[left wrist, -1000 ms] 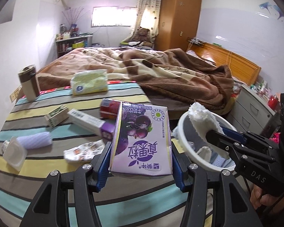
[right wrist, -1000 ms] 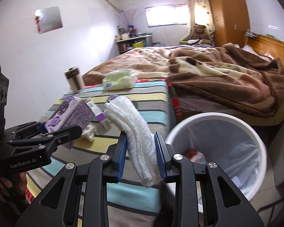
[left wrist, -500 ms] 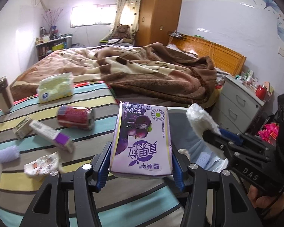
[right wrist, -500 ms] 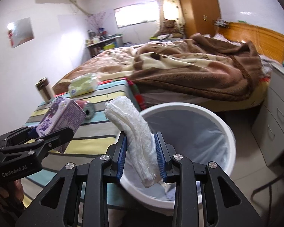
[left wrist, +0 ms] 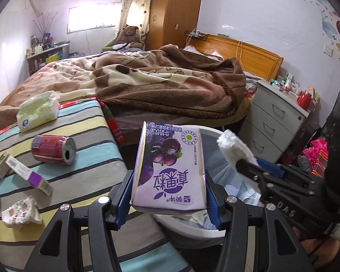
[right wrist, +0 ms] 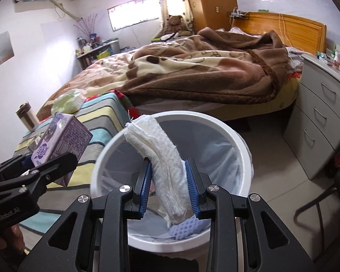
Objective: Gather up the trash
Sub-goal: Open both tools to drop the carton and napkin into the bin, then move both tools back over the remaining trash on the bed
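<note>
My left gripper (left wrist: 168,195) is shut on a purple drink carton (left wrist: 170,167), held over the near rim of a white trash bin (left wrist: 192,231). In the right wrist view the same carton (right wrist: 61,140) shows at the left, just beside the bin's rim (right wrist: 170,115). My right gripper (right wrist: 170,188) is shut on a folded white cloth wipe (right wrist: 161,156), which hangs over the bin's mouth. That wipe (left wrist: 233,149) and the right gripper (left wrist: 258,170) appear at the right of the left wrist view. The bin holds a clear liner and some blue and white scraps.
On the striped table (left wrist: 86,158) lie a red can (left wrist: 54,149), a long white and purple box (left wrist: 27,174), a crumpled wrapper (left wrist: 20,210) and a tissue pack (left wrist: 38,111). A bed (right wrist: 204,68) stands behind, a grey drawer unit (right wrist: 317,122) at the right.
Both grippers have swung right from over the table to the bin. The wipe now hangs above the bin's inside and the carton is over its rim. Both grips are unchanged.
</note>
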`<act>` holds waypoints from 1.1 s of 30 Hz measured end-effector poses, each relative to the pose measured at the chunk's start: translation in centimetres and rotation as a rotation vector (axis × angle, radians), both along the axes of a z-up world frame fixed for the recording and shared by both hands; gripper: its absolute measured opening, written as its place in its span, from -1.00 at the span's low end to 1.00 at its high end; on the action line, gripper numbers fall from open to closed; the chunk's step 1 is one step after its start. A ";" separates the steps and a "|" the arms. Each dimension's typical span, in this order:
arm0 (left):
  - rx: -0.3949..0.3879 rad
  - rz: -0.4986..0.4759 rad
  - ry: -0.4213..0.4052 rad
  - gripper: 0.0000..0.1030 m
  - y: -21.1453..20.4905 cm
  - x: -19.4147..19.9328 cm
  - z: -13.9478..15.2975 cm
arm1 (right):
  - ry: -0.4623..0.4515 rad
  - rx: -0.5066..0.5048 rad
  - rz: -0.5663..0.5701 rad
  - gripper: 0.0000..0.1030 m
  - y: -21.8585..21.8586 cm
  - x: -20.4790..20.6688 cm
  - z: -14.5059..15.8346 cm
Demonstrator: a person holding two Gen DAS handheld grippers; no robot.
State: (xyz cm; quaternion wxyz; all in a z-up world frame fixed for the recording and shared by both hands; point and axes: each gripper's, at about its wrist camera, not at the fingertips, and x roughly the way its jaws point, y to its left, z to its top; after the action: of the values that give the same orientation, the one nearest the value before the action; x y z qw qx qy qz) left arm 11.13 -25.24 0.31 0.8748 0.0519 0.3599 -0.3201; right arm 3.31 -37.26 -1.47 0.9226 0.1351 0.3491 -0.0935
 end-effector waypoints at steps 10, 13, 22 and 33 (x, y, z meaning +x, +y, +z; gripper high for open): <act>0.024 -0.017 0.032 0.09 -2.2 1.1 -1.2 | 0.052 -0.015 -0.070 -0.36 -1.3 0.1 -0.9; 0.016 -0.026 0.039 0.09 -2.5 1.4 -1.4 | 0.066 -0.016 -0.078 -0.34 -1.4 0.2 -1.0; 0.008 -0.022 0.052 0.30 -2.2 1.5 -1.4 | 0.070 -0.021 -0.081 0.12 -1.1 0.1 -1.0; -0.016 0.024 0.028 0.32 0.9 0.8 -0.2 | 0.038 -0.025 -0.055 0.13 0.5 0.3 -0.2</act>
State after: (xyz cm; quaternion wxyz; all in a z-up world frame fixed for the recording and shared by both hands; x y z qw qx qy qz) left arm 11.94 -24.29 0.14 0.8739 0.0360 0.3701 -0.3133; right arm 3.58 -36.80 -1.66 0.9144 0.1315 0.3617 -0.1256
